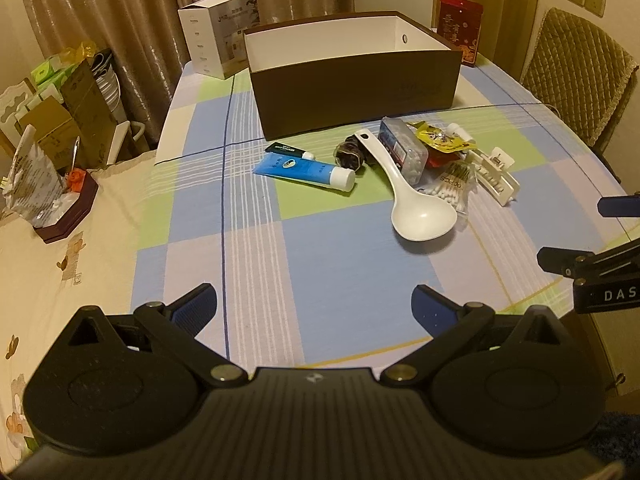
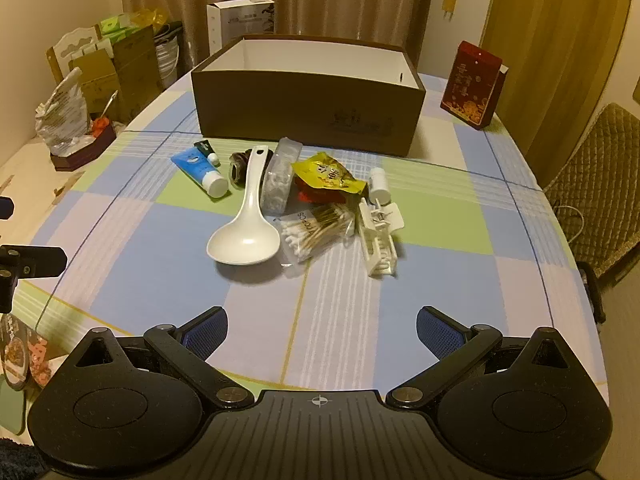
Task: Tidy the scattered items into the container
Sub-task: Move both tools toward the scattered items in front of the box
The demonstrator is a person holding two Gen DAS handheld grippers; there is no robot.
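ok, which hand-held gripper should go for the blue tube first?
Left, probably. The blue tube lies at the pile's left end, nearly straight ahead of the open left hand-held gripper. From the open right hand-held gripper it sits off left, beyond the white spoon.

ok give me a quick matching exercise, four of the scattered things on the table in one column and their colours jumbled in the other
Things:
1. spoon
2. large tube
3. snack packet
4. container

Colours:
A. yellow
B. brown outside, white inside
C. white
D. blue with a white cap

Pairs: 1-C, 2-D, 3-A, 4-B
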